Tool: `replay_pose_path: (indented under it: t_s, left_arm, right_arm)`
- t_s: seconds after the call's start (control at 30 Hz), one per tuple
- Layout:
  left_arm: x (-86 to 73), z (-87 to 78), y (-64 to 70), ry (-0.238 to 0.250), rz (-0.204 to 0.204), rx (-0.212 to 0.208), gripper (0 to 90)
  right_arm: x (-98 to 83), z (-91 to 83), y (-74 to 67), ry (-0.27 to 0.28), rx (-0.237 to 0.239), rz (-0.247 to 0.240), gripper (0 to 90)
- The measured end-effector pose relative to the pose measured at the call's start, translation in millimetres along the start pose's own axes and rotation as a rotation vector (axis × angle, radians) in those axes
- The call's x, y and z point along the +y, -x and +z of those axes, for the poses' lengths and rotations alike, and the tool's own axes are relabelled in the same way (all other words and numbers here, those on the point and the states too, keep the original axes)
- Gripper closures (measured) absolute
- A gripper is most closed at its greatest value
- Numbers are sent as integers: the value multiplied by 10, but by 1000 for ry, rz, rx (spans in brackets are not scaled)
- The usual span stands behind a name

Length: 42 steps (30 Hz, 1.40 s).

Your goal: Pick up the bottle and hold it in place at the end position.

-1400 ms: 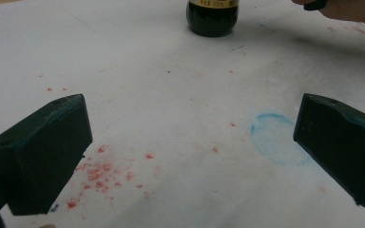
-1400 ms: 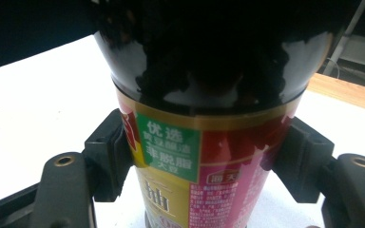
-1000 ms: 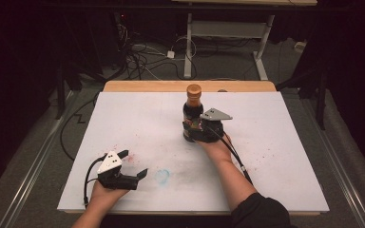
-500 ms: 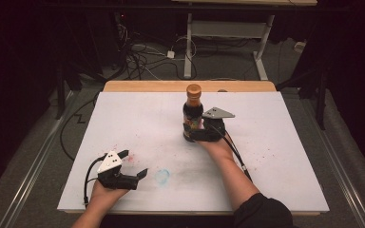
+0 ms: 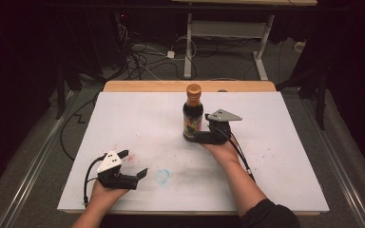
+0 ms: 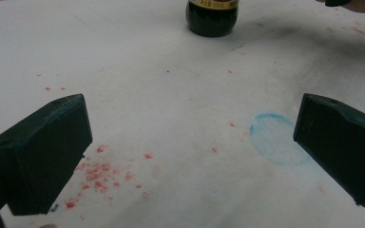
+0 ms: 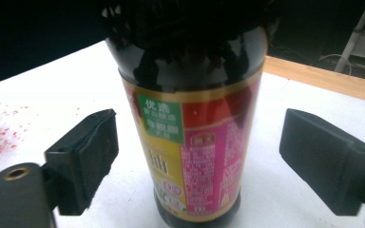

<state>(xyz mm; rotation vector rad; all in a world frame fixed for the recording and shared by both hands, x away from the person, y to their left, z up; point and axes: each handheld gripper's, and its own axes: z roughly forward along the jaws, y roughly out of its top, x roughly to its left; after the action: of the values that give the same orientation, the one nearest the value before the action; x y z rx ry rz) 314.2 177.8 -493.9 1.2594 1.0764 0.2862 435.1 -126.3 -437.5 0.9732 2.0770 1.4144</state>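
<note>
— Looking down from the high view, what is standing out?

— A dark bottle (image 5: 193, 114) is standing upright on the white sheet (image 5: 138, 118), toward the far middle of the table (image 5: 171, 86). The right gripper (image 5: 193, 138) is sitting low at its base, jaws reaching in from the right side. The left gripper (image 5: 134, 167) is resting near the front left edge, well apart from the bottle, with a faint blue ring (image 5: 162, 176) just beside it.

— And the left gripper view?

— Its jaws are standing wide, nothing between them but the sheet. Red specks (image 6: 100, 178) are lying near one jaw, the blue ring near the other. The bottle's base is showing far off at the top.

— What is the right gripper view giving you?

— The bottle is standing between the two black jaws, label (image 7: 190, 161) facing the camera. The jaws have just been opening; there is a clear gap on each side, so the pads are not pressing on it. The bottle is standing on its own on the sheet, with the wooden table edge running behind it.

— So nobody is holding it?

— Nobody is. Both grippers are spread wide, the right one around the bottle, the left one around bare sheet.
</note>
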Motion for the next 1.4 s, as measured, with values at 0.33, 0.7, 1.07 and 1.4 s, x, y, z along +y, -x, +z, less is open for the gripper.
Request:
replay_pose_path:
  t_s: [0.33, 0.7, 1.07, 1.4]
  left_arm:
    - [30, 75, 39, -2, 3, -5, 0]
    - [213, 280, 134, -1, -35, -16, 0]
    - [286, 607, 194, -19, -39, -47, 0]
    - [402, 949, 245, -6, -43, -73, 0]
  right_arm:
    - [-54, -199, 39, 17, -31, 3, 272]
    - [-59, -354, 80, 23, -6, -16, 621]
    - [-57, -457, 121, 38, -24, -26, 881]
    - [-23, -547, 175, 49, -34, -54, 900]
